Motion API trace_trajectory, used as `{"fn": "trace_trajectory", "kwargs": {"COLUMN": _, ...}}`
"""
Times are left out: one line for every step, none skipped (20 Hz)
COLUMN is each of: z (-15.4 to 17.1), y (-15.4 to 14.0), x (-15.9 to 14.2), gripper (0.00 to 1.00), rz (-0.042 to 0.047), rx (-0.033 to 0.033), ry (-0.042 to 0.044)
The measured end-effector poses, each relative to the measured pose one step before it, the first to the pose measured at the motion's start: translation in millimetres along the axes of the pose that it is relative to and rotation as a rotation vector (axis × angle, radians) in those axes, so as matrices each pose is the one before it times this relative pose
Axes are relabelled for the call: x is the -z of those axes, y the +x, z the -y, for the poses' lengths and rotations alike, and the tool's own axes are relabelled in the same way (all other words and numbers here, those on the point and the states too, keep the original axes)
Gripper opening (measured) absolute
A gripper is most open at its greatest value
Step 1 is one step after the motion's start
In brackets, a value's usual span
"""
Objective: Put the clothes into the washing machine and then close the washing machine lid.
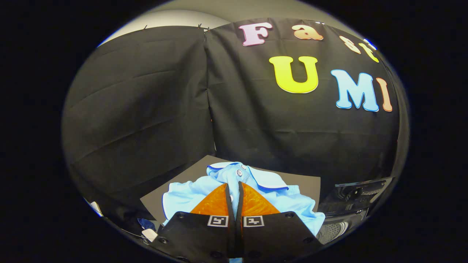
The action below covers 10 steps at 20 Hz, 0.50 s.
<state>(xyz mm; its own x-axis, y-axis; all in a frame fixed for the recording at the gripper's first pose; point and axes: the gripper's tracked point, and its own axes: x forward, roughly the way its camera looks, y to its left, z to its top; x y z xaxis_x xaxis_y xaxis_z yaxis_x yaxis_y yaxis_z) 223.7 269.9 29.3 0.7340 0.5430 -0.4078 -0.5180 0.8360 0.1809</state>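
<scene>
The gripper (234, 190) has its fingers nearly together, pinching a thin fold of the light blue shirt (256, 182) between them. The shirt lies crumpled on a dark mat (307, 184), collar and buttons just beyond the fingertips. The washing machine (347, 208) sits just beside the mat, lid up. Black cloth wall (146, 102) stands behind.

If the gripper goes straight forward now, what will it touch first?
Probably nothing new: the gripper looks already shut on the light blue shirt, pinched between its fingers. Beyond lies the shirt's collar; depth is unclear.
</scene>
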Motion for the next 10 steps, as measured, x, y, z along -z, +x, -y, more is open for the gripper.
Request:
{"fn": "trace_trajectory", "kwargs": {"z": 5.19, "y": -4.18, "x": -2.56, "gripper": 0.01, "rz": 0.00708, "rx": 0.00582, "ry": -0.0001}}
{"fn": "trace_trajectory", "kwargs": {"z": 4.6, "y": -3.84, "x": -0.36, "gripper": 0.01, "rz": 0.003, "rx": 0.00671, "ry": -0.00343}}
{"fn": "trace_trajectory", "kwargs": {"z": 5.88, "y": -4.31, "x": -1.77, "gripper": 0.01, "rz": 0.00523, "rx": 0.00595, "ry": -0.00381}}
{"fn": "trace_trajectory", "kwargs": {"z": 5.38, "y": -4.45, "x": -1.41, "gripper": 0.01, "rz": 0.00925, "rx": 0.00713, "ry": -0.00272}}
{"fn": "trace_trajectory", "kwargs": {"z": 5.31, "y": -5.11, "x": -1.76, "gripper": 0.01, "rz": 0.00669, "rx": 0.00673, "ry": -0.00314}}
{"fn": "trace_trajectory", "kwargs": {"z": 5.19, "y": -3.72, "x": -0.41, "gripper": 0.01, "rz": 0.00555, "rx": 0.00783, "ry": -0.00043}}
{"fn": "trace_trajectory", "kwargs": {"z": 6.13, "y": -3.76, "x": -0.89, "gripper": 0.01, "rz": 0.00351, "rx": 0.00888, "ry": 0.00166}}
{"fn": "trace_trajectory", "kwargs": {"z": 4.89, "y": -4.24, "x": 0.52, "gripper": 0.01, "rz": 0.00263, "rx": 0.00729, "ry": 0.00265}}
{"fn": "trace_trajectory", "kwargs": {"z": 6.01, "y": -3.24, "x": -1.17, "gripper": 0.01, "rz": 0.00229, "rx": 0.00789, "ry": 0.00361}}
{"fn": "trace_trajectory", "kwargs": {"z": 6.49, "y": -3.47, "x": 0.18, "gripper": 0.01, "rz": 0.00244, "rx": 0.00848, "ry": 0.00546}}
